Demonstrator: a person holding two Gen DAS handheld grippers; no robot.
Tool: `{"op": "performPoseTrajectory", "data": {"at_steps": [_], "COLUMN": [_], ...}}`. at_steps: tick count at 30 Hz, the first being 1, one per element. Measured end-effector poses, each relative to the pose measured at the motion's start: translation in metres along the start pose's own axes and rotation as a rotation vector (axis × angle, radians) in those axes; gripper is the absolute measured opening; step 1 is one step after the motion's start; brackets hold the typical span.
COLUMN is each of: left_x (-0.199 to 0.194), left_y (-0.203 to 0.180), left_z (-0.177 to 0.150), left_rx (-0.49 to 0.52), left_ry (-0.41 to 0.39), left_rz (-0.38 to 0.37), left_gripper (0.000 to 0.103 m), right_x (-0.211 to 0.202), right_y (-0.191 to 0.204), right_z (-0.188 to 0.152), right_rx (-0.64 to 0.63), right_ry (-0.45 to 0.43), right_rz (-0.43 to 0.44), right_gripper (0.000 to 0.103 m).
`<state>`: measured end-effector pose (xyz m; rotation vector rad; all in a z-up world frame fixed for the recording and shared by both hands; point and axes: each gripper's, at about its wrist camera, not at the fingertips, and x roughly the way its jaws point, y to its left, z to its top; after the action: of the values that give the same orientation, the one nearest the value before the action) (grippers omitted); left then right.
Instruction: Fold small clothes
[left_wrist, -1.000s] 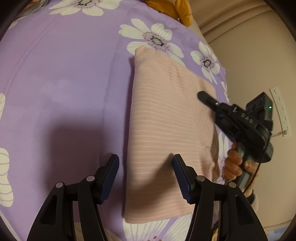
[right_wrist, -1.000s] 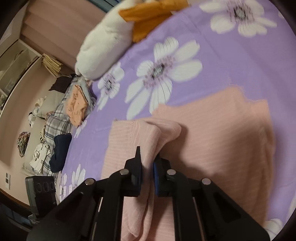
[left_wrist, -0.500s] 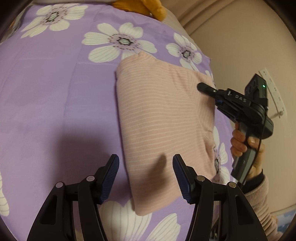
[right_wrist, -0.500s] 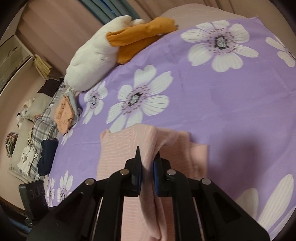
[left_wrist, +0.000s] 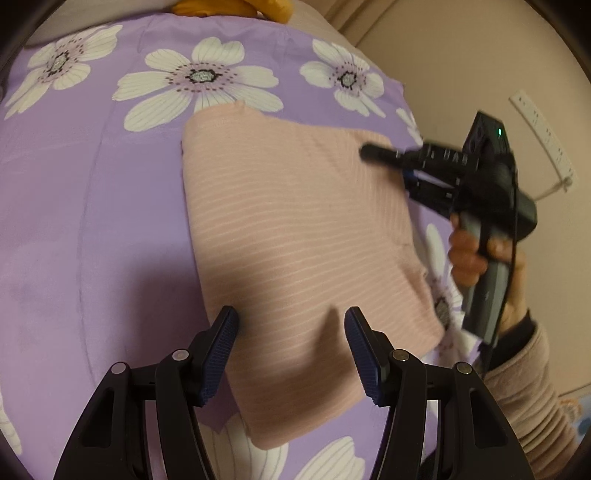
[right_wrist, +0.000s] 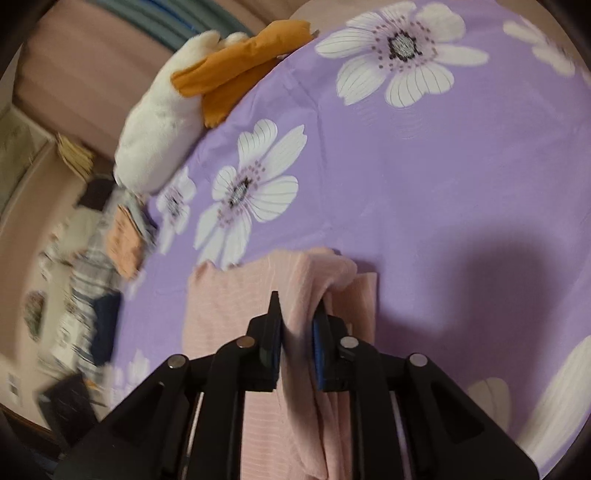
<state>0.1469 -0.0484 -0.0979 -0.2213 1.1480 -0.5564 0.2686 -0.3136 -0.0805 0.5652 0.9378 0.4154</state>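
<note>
A pink striped garment (left_wrist: 295, 236) lies folded in a rectangle on the purple flowered bedsheet (left_wrist: 92, 206). My left gripper (left_wrist: 291, 332) is open and empty, hovering over the garment's near part. My right gripper (right_wrist: 297, 325) holds a bunched fold of the same pink garment (right_wrist: 221, 314) between its fingers, which stand a little apart around the cloth. In the left wrist view the right gripper (left_wrist: 369, 152) reaches over the garment's right edge, held in a hand.
A white plush toy with orange parts (right_wrist: 177, 107) lies at the bed's far end. A pile of clothes (right_wrist: 110, 251) sits beyond the bed's edge on the left. A wall with a power strip (left_wrist: 543, 144) is on the right.
My right gripper has carried the pinched fold across the garment and its fingers have opened slightly around the cloth. The left gripper has stayed open, with the garment shifting in its view.
</note>
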Motion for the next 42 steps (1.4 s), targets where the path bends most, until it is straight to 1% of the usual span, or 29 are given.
{"op": "performPoseTrajectory", "data": {"at_steps": [3,5,6,9,11,13,15,21,25,27,29,32,36,38,39,41,42], "left_x": [0.002,0.004,0.004,0.004,0.005,0.006,0.007,0.009,0.010,0.011,0.012,0.013,0.011,0.010,0.012,0.018,0.018], "left_y": [-0.001,0.000,0.001,0.001,0.001,0.001,0.001,0.000,-0.002,-0.003,-0.003,-0.004,-0.007,-0.007,-0.005,0.003,0.007], "left_z": [0.000,0.001,0.001,0.000,0.001,0.001,0.001,0.001,-0.001,-0.001,-0.003,-0.005,-0.014,-0.021,-0.023,-0.030,-0.033], "left_rx": [0.008,0.004,0.003,-0.001,0.000,-0.001,-0.001,0.008,0.019,0.027,0.038,0.054,0.075,0.078,0.073,0.032,0.012], "left_ry": [0.005,0.009,0.009,0.012,0.014,0.013,0.012,0.007,-0.003,-0.008,-0.012,-0.023,-0.033,-0.027,-0.016,0.025,0.020], "left_rz": [0.008,0.007,0.007,0.004,0.004,0.002,0.003,0.009,0.024,0.029,0.033,0.039,0.080,0.107,0.116,0.089,0.071], "left_gripper": [0.058,0.058,0.058,0.058,0.058,0.058,0.058,0.058,0.058,0.058,0.058,0.058,0.058,0.058,0.058,0.058,0.058], "right_x": [0.000,-0.002,-0.006,-0.019,-0.029,-0.042,-0.047,-0.050,-0.043,-0.036,-0.030,-0.025,-0.033,-0.036,-0.038,-0.042,-0.046], "right_y": [-0.004,-0.003,-0.001,0.001,0.005,0.013,0.018,0.037,0.038,0.035,0.029,0.020,0.018,0.016,0.013,0.013,0.011], "right_z": [0.008,0.015,0.021,0.031,0.033,0.027,0.020,-0.032,-0.066,-0.077,-0.083,-0.090,-0.099,-0.106,-0.112,-0.124,-0.128], "right_rx": [0.035,0.038,0.042,0.060,0.044,-0.010,-0.054,-0.226,-0.287,-0.313,-0.322,-0.332,-0.350,-0.347,-0.344,-0.343,-0.339], "right_ry": [-0.027,-0.059,-0.096,-0.163,-0.193,-0.208,-0.189,-0.076,-0.008,0.027,0.054,0.066,0.054,0.060,0.072,0.077,0.074], "right_rz": [0.032,0.035,0.038,0.079,0.078,0.046,0.034,-0.050,-0.087,-0.140,-0.193,-0.252,-0.285,-0.291,-0.290,-0.290,-0.287], "right_gripper": [0.023,0.023,0.023,0.023,0.023,0.023,0.023,0.023,0.022,0.021,0.017,0.016,0.016,0.021,0.021,0.021,0.021]}}
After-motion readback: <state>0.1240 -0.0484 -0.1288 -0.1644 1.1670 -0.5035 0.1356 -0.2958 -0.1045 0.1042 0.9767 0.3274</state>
